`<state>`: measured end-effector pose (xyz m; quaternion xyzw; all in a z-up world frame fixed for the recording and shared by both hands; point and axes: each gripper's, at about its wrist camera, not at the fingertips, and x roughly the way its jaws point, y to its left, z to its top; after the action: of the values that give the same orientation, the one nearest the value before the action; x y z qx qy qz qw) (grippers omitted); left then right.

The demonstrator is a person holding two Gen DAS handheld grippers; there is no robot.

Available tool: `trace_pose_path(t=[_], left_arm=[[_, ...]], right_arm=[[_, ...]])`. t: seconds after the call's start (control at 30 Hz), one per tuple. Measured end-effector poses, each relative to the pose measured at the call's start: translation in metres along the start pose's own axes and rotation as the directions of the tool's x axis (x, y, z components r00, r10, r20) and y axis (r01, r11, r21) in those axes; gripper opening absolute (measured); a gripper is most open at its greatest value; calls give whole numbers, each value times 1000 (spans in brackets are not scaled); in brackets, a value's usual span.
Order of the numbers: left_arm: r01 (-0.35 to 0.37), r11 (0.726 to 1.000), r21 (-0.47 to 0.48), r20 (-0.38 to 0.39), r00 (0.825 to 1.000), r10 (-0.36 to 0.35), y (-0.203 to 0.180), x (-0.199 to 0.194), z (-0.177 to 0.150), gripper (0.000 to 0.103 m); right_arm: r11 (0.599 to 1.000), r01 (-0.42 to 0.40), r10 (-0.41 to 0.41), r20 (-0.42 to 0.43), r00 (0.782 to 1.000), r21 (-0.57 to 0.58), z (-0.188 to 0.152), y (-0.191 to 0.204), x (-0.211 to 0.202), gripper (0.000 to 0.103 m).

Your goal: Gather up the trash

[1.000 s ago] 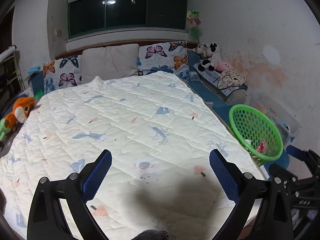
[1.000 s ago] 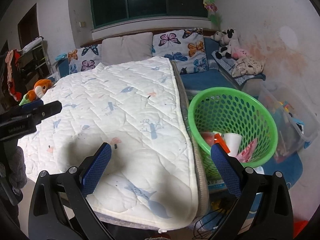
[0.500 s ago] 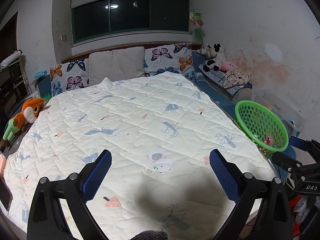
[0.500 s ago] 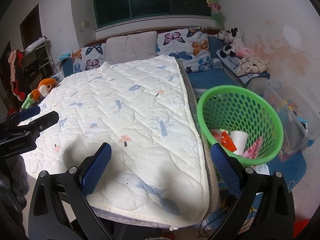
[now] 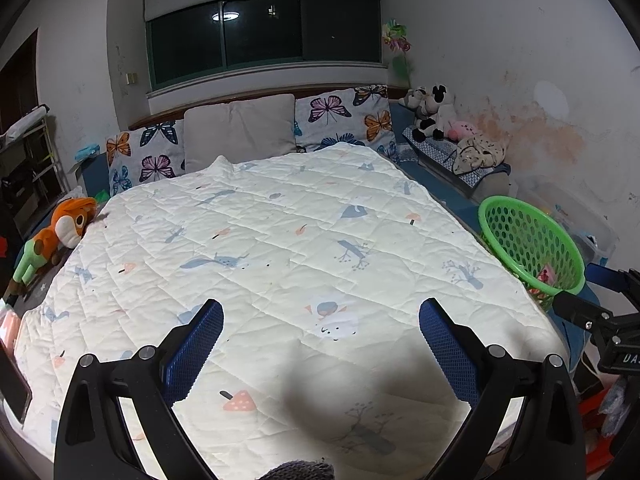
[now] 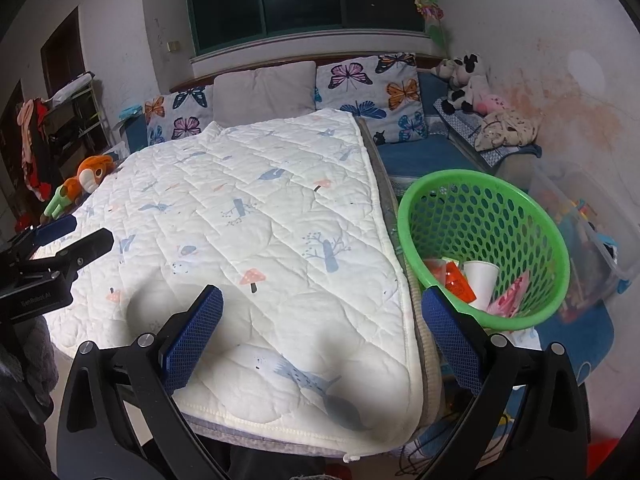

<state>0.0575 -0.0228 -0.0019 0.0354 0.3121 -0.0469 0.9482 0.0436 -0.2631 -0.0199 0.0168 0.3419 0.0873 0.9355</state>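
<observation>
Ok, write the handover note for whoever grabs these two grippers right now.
Left gripper: open, holding nothing, hovering above the foot of the quilt.
Right gripper: open, holding nothing, at the bed's right corner next to the green basket.
The basket stands on the floor beside the bed. Inside it are a white paper cup, an orange wrapper and a pink wrapper.
Done: that trash is already binned.
Left: no loose trash shows on the quilt in either view. The floor around the bed is mostly hidden, so check there before finishing.
</observation>
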Motion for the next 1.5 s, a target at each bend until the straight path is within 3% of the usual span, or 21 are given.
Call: trace_pose_path(t=[1.5], left_arm=[[2,1000,28,-12,1000,-1,-5,5,-7,95]], right_arm=[[1000,-17,17,-15,1000,6,-2,-1,8,99]])
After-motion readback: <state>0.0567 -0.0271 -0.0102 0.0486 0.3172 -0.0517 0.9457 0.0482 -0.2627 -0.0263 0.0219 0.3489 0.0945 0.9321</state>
